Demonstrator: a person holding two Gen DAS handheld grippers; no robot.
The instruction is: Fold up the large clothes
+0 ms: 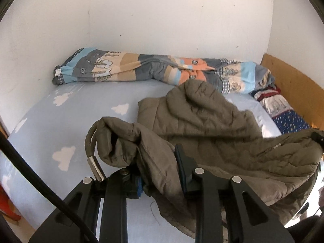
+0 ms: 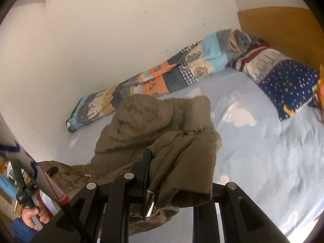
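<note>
One olive quilted jacket (image 1: 202, 121), one rolled patchwork quilt (image 1: 141, 68), one star-patterned pillow (image 2: 283, 85), one bed (image 1: 81, 109), two metal-tipped drawcords (image 1: 95, 166).

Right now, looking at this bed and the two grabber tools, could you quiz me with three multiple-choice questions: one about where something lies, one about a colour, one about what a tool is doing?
1. Where does the rolled patchwork quilt lie?
A. along the white wall
B. on the floor
C. over the coat

2. What colour is the padded coat?
A. red
B. olive-brown
C. white

3. What is the left gripper doing?
A. hanging open over bare sheet
B. clamped on the pillow
C. holding coat fabric between its fingers

Answers:
1 A, the quilt runs along the wall at the far edge of the cloud-print sheet.
2 B, its quilted fabric is olive-brown in both views.
3 C, coat fabric passes between its black fingers.
</note>
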